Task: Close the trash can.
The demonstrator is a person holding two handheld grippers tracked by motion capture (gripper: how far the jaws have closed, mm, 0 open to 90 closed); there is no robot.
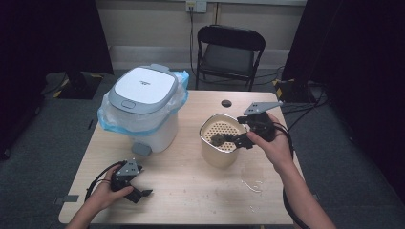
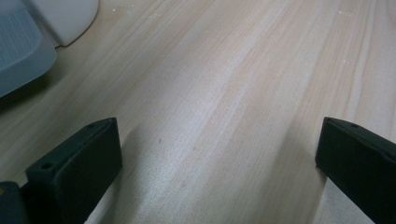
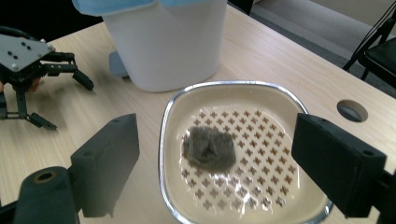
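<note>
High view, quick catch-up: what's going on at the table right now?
A person's right gripper hovers open over a cream strainer basket, jaws either side of a dark scrubbing wad lying on its perforated floor, not yet gripped. The left gripper rests open on the wooden table, beside the lidded white bin.

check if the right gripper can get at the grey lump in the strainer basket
Probably yes: the right gripper is open just above the strainer basket, its fingers either side of the grey lump, with nothing covering it.
</note>
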